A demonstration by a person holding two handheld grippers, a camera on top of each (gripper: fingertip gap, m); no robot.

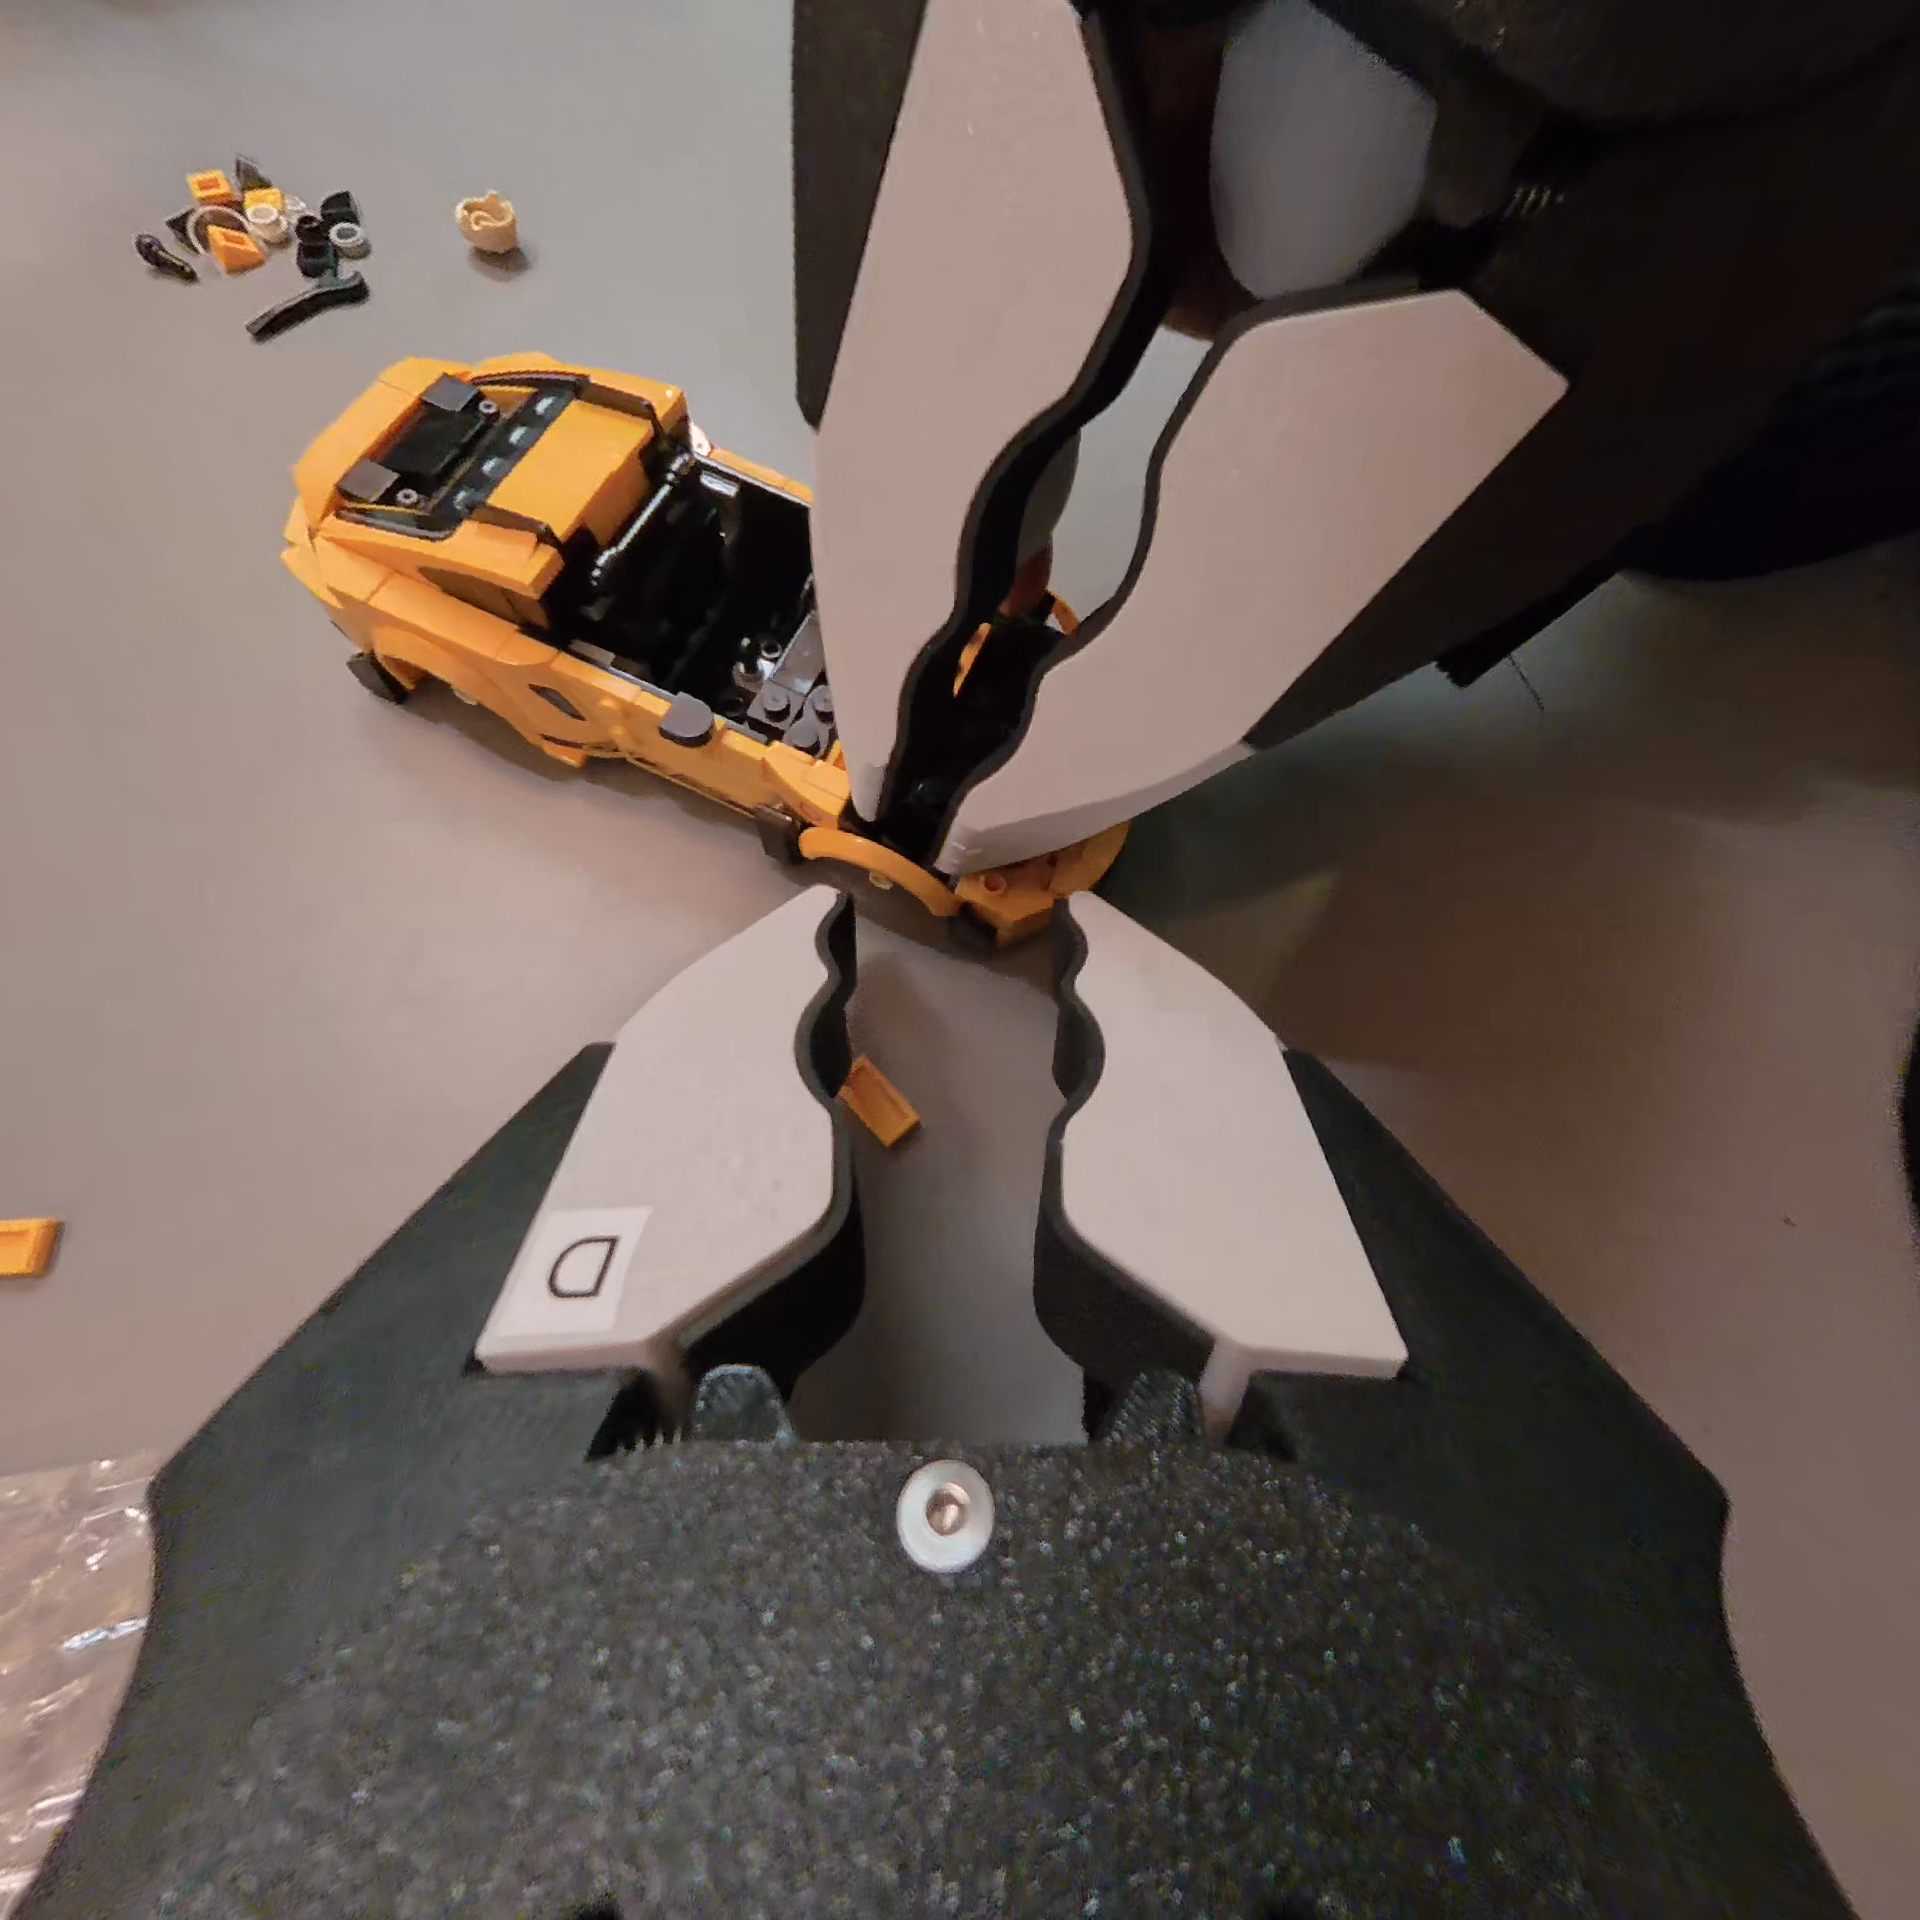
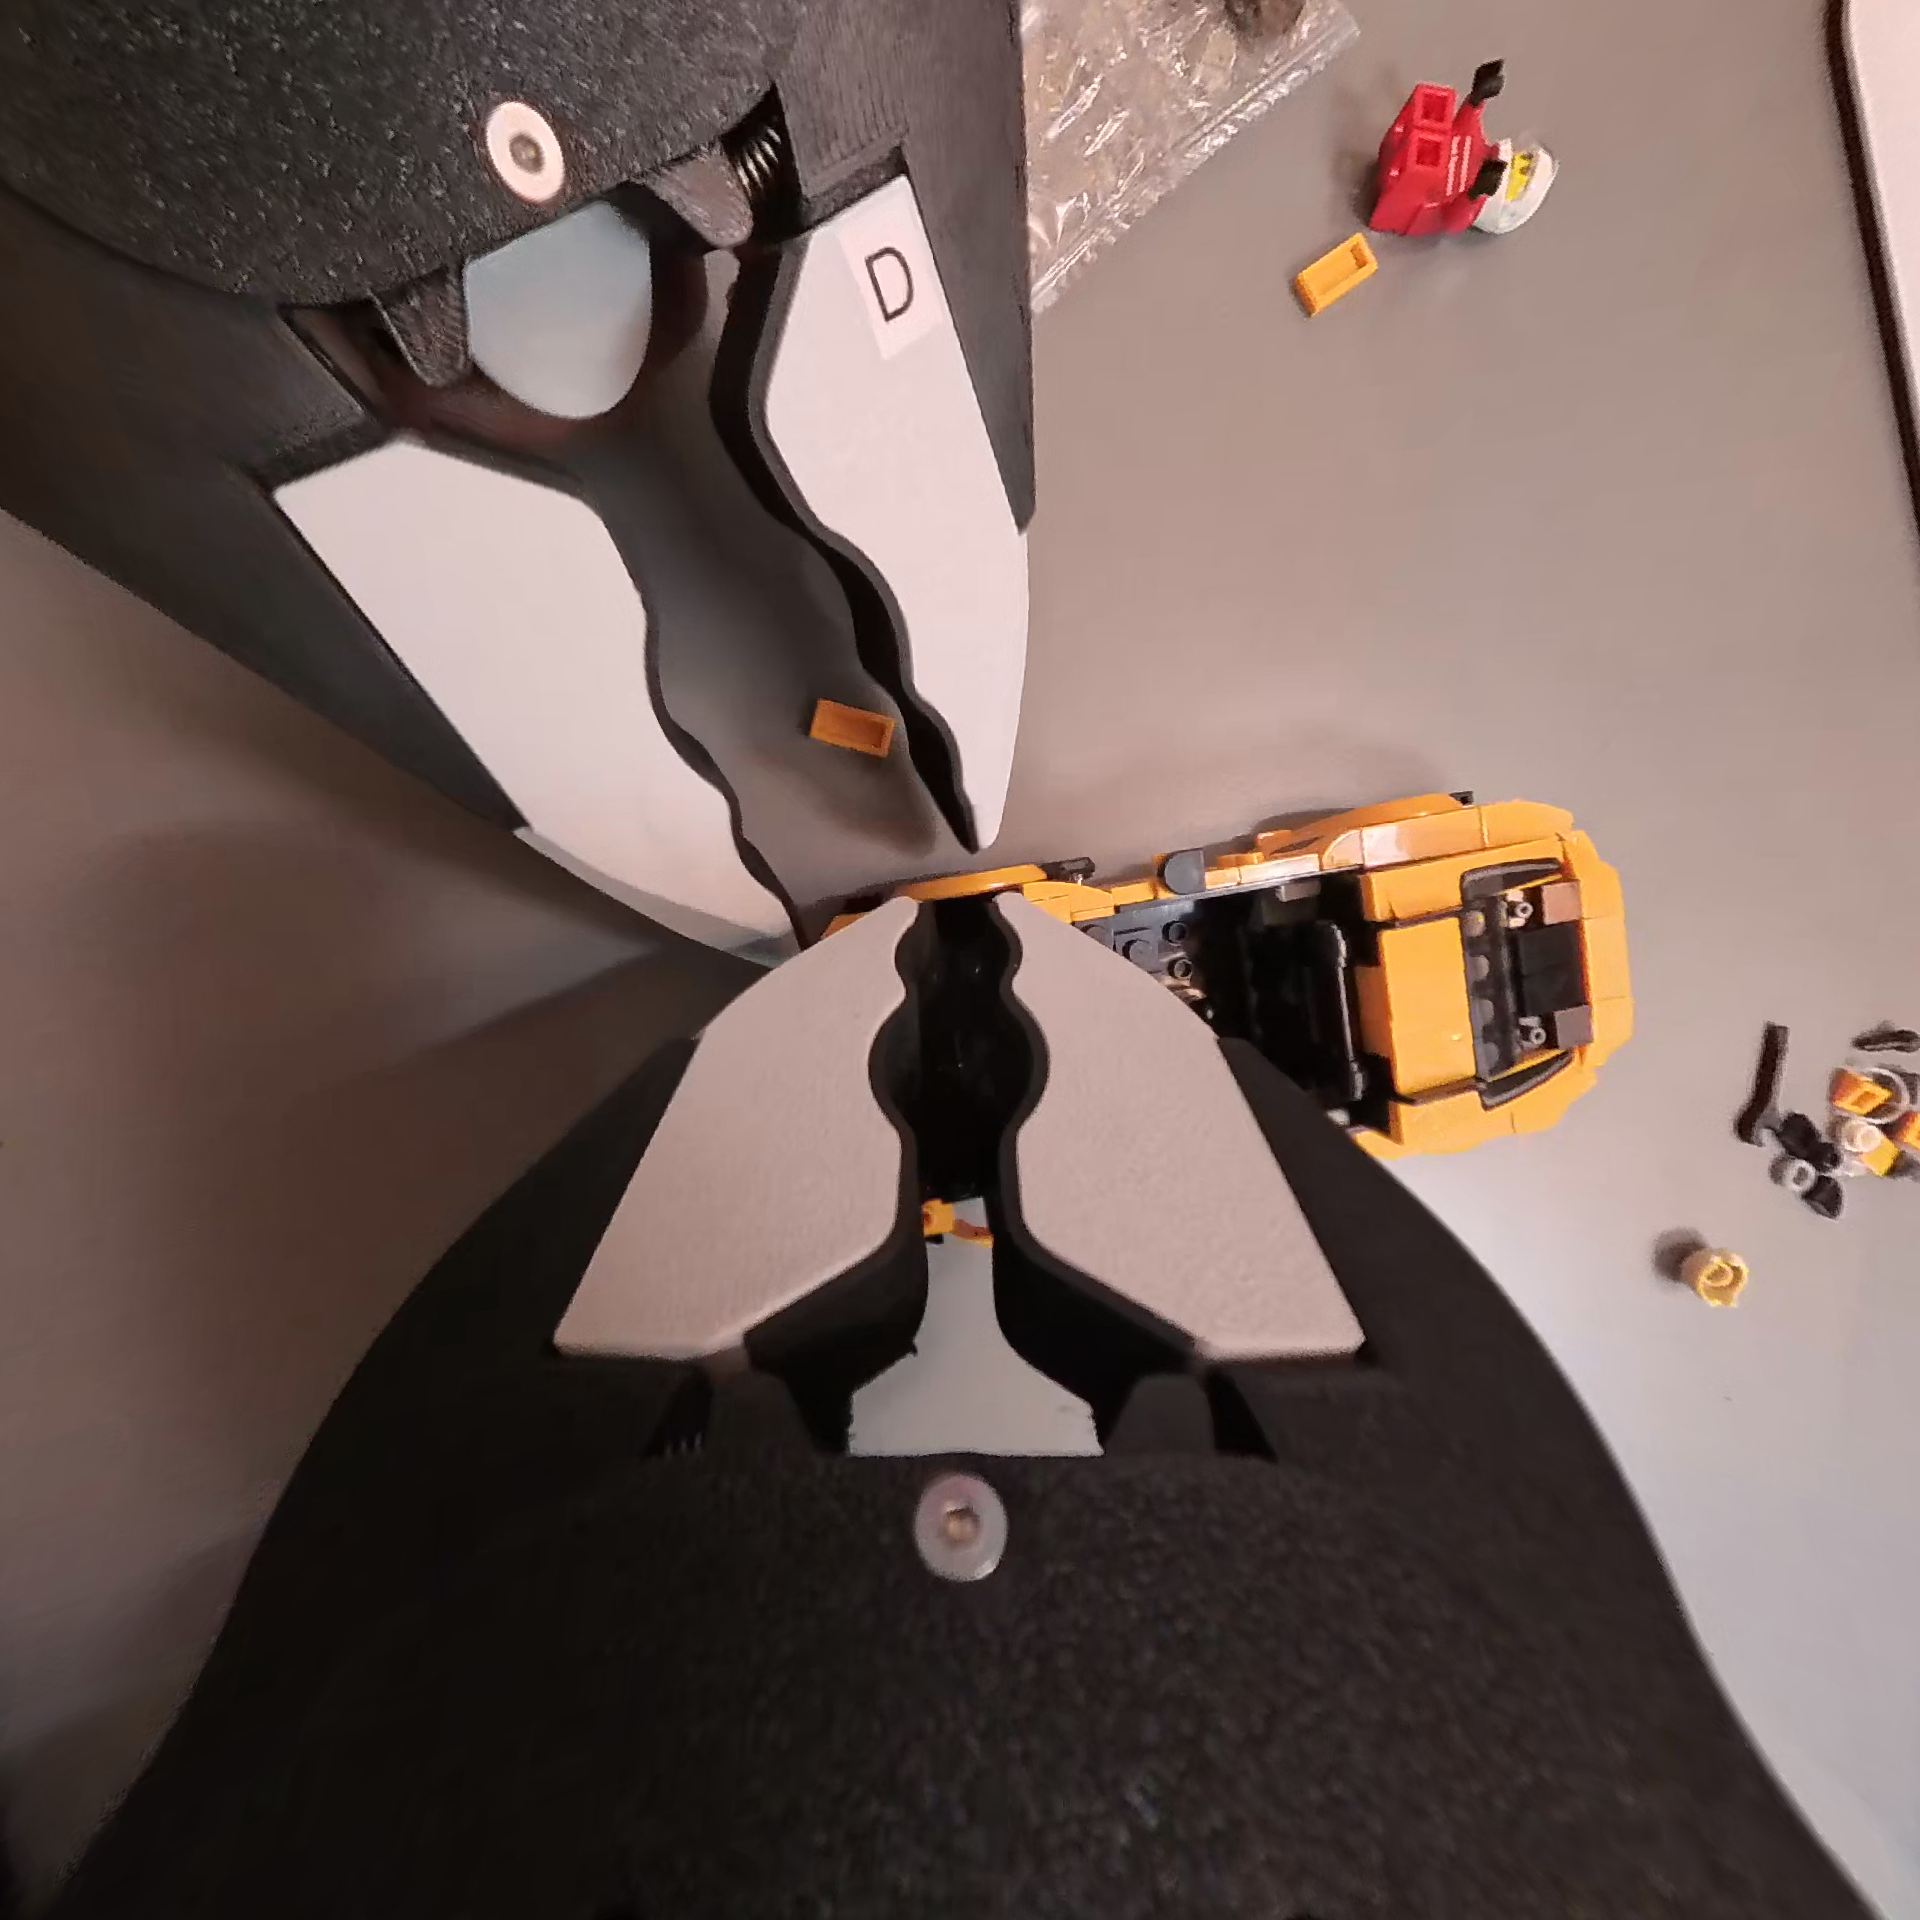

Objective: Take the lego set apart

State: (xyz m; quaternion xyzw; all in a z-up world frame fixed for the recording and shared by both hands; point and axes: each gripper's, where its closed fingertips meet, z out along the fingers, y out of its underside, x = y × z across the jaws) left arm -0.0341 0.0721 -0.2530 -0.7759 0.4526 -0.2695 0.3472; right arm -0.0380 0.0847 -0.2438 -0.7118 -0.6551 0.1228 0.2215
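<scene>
1. Grey matte table (image 1: 312, 935) carries everything; lighting is warm and the surface is plain.
2. Left gripper (image 1: 951, 914): jaws apart, with bare table between the grey fingers. Its tips sit just short of the car's front end; I can't tell if they touch it.
3. Right gripper (image 2: 961, 909): fingers come in from the opposite side with only a narrow gap at the tips, set on the black front section of the car. A firm clamp can't be confirmed from either view.
4. Orange and black lego car (image 1: 499, 551) stands on the table mid-surface, roof and front partly stripped, black interior studs exposed. Its rear points away from both grippers.
5. Small flat orange lego tile (image 1: 878, 1101) lies on the table under the left gripper, beside its left finger.
6. Second orange tile (image 2: 1335, 272) lies farther out, near a red lego piece (image 2: 1423, 171).
7. Crinkled clear plastic bag (image 2: 1143, 114) lies at the table edge behind the left gripper.
8. Pile of small black, orange and grey loose lego parts (image 1: 255, 223) lies beyond the car's rear, well apart from both grippers.
9. Tan round lego piece (image 1: 486, 220) lies alone just beside that pile.
</scene>
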